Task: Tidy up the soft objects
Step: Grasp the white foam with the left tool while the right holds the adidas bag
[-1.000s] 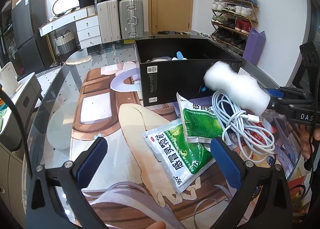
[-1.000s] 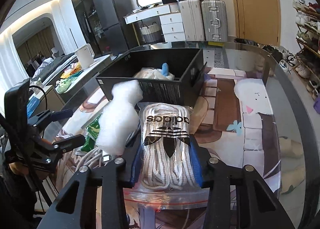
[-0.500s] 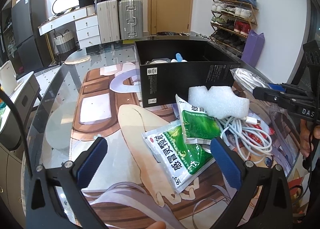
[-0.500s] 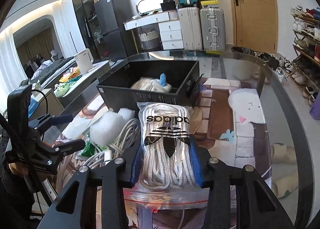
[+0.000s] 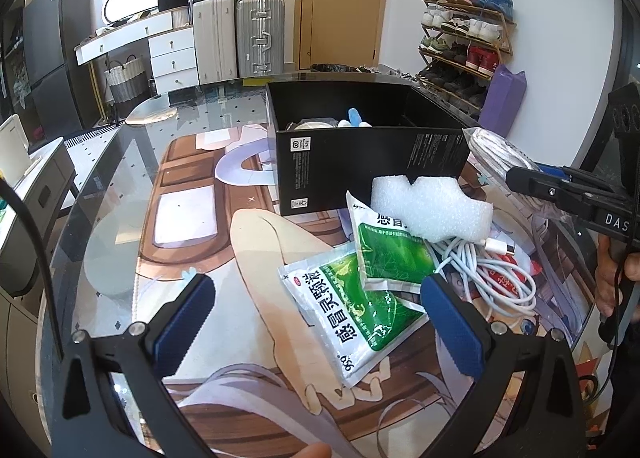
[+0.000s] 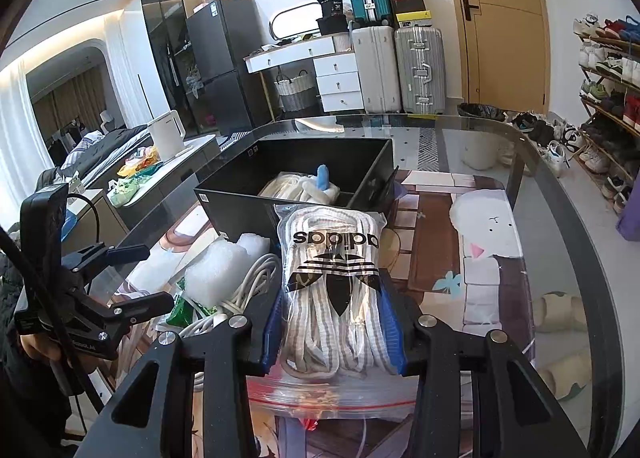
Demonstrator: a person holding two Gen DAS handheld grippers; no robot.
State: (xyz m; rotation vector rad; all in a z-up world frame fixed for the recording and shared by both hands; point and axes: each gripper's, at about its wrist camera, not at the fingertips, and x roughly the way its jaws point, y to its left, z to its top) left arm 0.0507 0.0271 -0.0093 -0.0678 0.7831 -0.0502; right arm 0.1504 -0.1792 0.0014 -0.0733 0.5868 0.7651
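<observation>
Bagged shoelaces (image 6: pixel 334 290), soft and slippery, sit pinched mid-bag by right hand-held gripper (image 6: pixel 334 332); left hand-held gripper (image 5: pixel 320 322) spread, empty.

Ahead of my left gripper (image 5: pixel 316 322): bare mat (image 5: pixel 200 242), open passage. To its right, packets (image 5: pixel 352 314), cable (image 5: pixel 492 270) and foam (image 5: pixel 430 208) crowded the box (image 5: pixel 372 162) front. Box top stood open, partly filled.

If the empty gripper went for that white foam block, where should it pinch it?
Probably across the narrow waist at the notch in the foam block, coming down from above. It lies flat atop the cable coil and a green packet, so its sides are free. The left gripper is open.
</observation>
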